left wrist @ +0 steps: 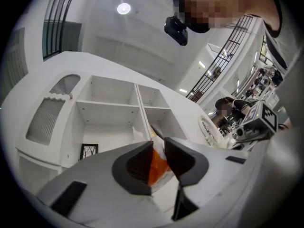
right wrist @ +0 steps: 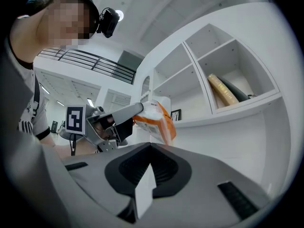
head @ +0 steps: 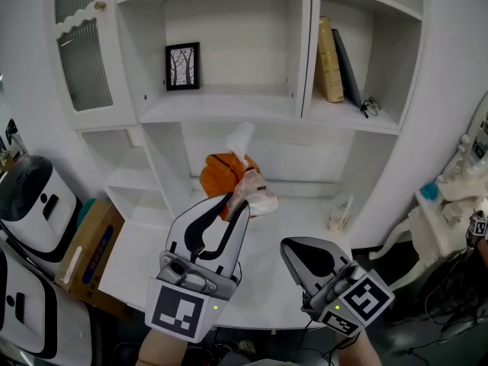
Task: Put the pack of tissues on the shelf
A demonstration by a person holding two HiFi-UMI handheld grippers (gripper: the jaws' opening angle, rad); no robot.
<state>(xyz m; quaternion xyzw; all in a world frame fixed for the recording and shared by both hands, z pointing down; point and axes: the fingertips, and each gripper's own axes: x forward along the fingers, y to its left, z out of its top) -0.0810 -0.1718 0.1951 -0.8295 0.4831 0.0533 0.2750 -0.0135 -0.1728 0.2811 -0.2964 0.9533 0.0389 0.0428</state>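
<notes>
Shelving [head: 221, 107] in white fills the far side, above a white surface [head: 145, 261]. The pack of tissues [head: 223, 175] is off that surface, held up in front of the lower bays by the left gripper [head: 238, 197], whose jaws are clamped on one end of it. The left gripper view shows the orange wrapper [left wrist: 156, 169] pinched between the pads. The right gripper [head: 293, 252] hangs lower and apart, its jaws together on nothing.

The pack looks light and soft, in a slick film wrapper, so it should squash and may slide. A firm pinch across the thin sides, near the middle, seems safest.

Its long axis appears to run away from the jaws toward the shelving, tilted. A loose sheet [head: 242, 137] points up from the far end.
</notes>
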